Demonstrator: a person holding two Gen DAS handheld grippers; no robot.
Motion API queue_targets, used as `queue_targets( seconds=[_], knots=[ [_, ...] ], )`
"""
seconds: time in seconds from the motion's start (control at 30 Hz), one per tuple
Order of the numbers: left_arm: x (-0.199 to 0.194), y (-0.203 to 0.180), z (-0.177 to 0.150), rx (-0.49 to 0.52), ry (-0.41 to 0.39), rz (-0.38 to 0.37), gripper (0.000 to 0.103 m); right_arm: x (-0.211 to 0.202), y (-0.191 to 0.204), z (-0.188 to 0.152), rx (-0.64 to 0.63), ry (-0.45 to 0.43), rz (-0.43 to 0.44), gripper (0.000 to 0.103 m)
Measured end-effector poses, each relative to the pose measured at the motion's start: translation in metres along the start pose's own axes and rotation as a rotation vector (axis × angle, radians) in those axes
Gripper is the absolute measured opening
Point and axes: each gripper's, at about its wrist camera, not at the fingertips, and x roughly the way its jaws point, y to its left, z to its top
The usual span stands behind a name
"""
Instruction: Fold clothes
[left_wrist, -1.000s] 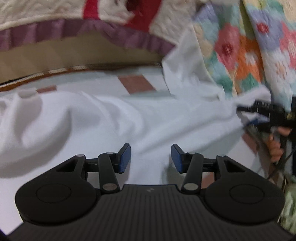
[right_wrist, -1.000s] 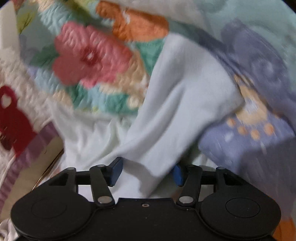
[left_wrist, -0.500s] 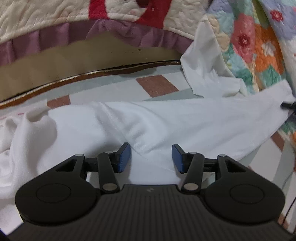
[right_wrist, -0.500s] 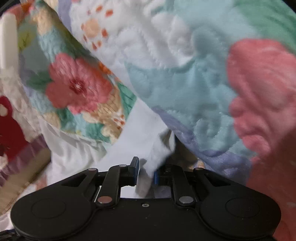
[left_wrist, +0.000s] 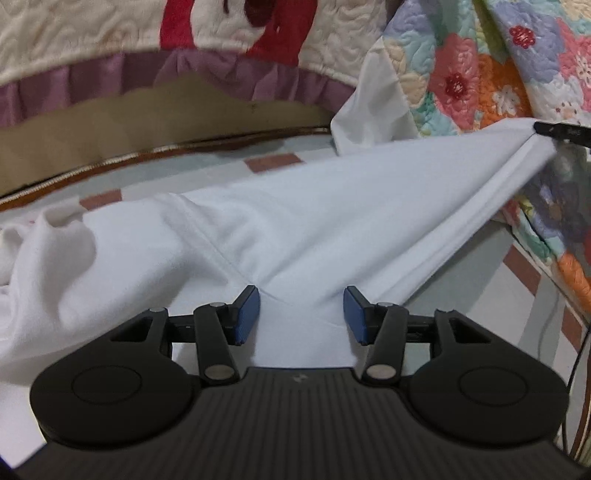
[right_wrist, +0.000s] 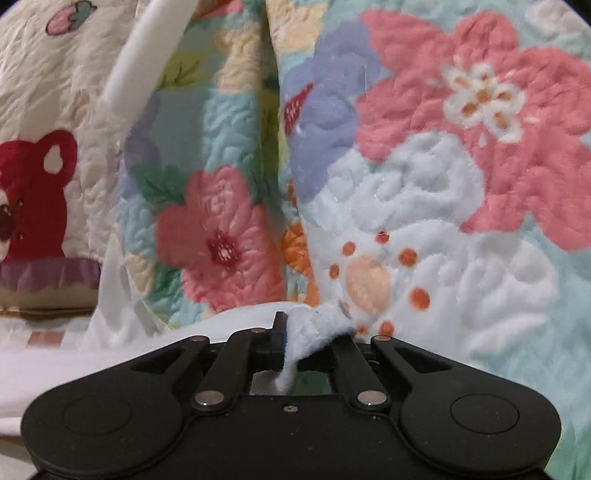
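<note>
White garment (left_wrist: 332, 221) — corner pinched in closed right tool (right_wrist: 291, 332); left tool (left_wrist: 301, 314) gapes wide, empty.

The garment (left_wrist: 303, 229) lies before the left tongs (left_wrist: 301, 314), quilt (left_wrist: 480, 74) behind-right.

Pale sheet with reddish-brown squares (left_wrist: 271, 162) spread across a bed. Behind, cream quilt (left_wrist: 92, 33) with a red bear and purple ruffle. At right, flowered quilt (right_wrist: 424, 184) in pink, blue and orange. Dim indoor lighting.
</note>
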Motion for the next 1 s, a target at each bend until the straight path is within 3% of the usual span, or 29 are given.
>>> queue_targets(
  seconds=[0.13, 0.23, 0.33, 0.43, 0.5, 0.57, 0.67, 0.87, 1.0],
  knots=[
    [0.002, -0.012, -0.001, 0.023, 0.022, 0.01, 0.05, 0.014, -0.007, 0.011, -0.098, 0.017, -0.002, 0.002],
    [0.007, -0.012, -0.005, 0.012, 0.022, 0.023, 0.05, 0.02, -0.007, 0.006, -0.1, 0.049, -0.054, 0.006],
    [0.001, -0.012, -0.005, -0.013, 0.02, 0.026, 0.05, -0.008, -0.006, 0.011, 0.016, -0.003, -0.082, 0.022],
    [-0.022, -0.007, -0.01, -0.051, 0.009, -0.009, 0.05, -0.046, -0.003, 0.018, 0.146, -0.086, -0.101, 0.053],
    [-0.042, 0.002, -0.016, -0.056, 0.009, -0.008, 0.05, -0.071, 0.003, 0.024, 0.209, -0.151, -0.106, 0.057],
    [-0.061, 0.014, -0.021, -0.054, 0.003, 0.005, 0.05, -0.084, 0.018, 0.034, 0.218, -0.181, -0.04, 0.057],
    [-0.091, 0.035, -0.029, -0.023, -0.002, 0.053, 0.05, -0.084, 0.06, 0.047, 0.155, -0.142, 0.144, 0.057],
    [-0.151, 0.088, -0.045, 0.0, 0.028, 0.137, 0.05, -0.077, 0.169, 0.044, 0.095, 0.064, 0.551, 0.056],
    [-0.192, 0.133, -0.061, -0.044, 0.025, 0.244, 0.05, -0.1, 0.213, 0.059, -0.038, 0.13, 0.634, 0.056]
  ],
)
